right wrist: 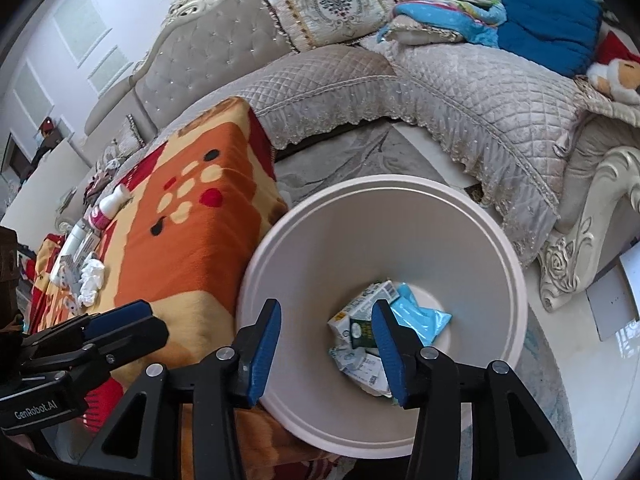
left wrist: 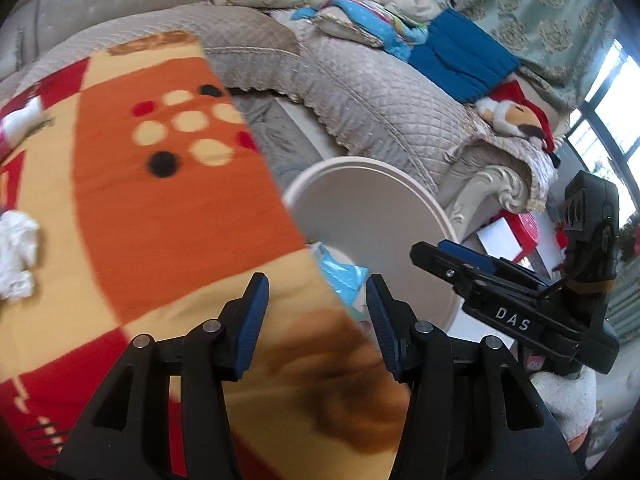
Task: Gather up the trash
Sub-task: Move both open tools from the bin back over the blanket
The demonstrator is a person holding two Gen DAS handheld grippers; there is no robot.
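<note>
Both drops look finished, so the step in hand is the turn back from the bin (right wrist: 380,248) for more trash. The right hand-held gripper (right wrist: 326,354) hangs over the bin's mouth, jaws part open with nothing between the pads; the packets seen between them lie down on the bin floor. The left hand-held gripper (left wrist: 316,320) is also part open and empty, over the near edge of the blanket-covered surface (left wrist: 180,220) where it meets the bin.

In the bin I count about three pieces: a blue wrapper (right wrist: 420,316), a white and green carton (right wrist: 356,320) and a crumpled printed packet (right wrist: 360,364) beneath; more may be hidden under them.

Still to collect, toward the far left edge of the surface: one crumpled tissue (right wrist: 92,280), one small white bottle with a pink label (right wrist: 110,206), and a loose heap of packets (right wrist: 76,248) that is too small and blurred to count. The bottle may not be trash; I cannot tell.

The next move, as I judge it, calls for a long reach across the surface to the tissue, which is nearest. The jaws should go wider first, then close gently, since tissue is soft and may snag the fleece beneath.

There is one bin and two grippers.
</note>
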